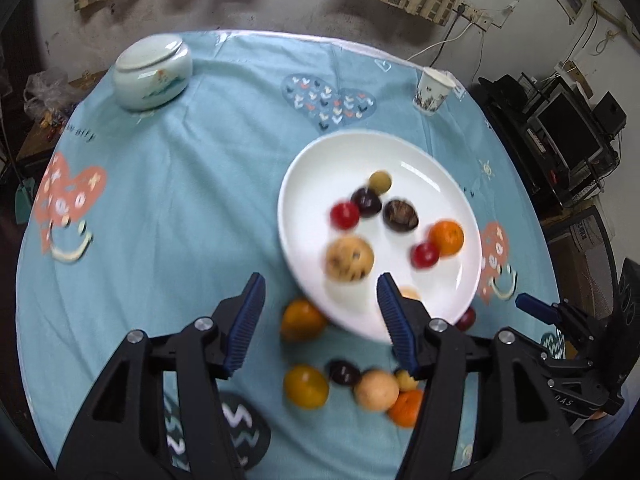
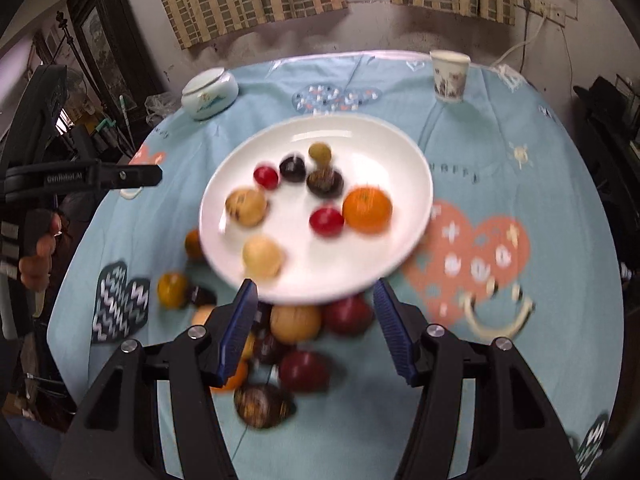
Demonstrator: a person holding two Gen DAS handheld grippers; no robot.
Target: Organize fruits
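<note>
Both the left gripper (image 1: 320, 320) and right gripper (image 2: 316, 330) are wide and empty; crowded lower-centre fruit (image 2: 296, 322) may roll if nudged beside the plate (image 2: 400, 152).

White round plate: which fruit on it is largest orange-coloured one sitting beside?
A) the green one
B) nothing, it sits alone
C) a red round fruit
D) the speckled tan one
C: on the white round plate, the orange round fruit sits right beside a red round fruit.
</note>
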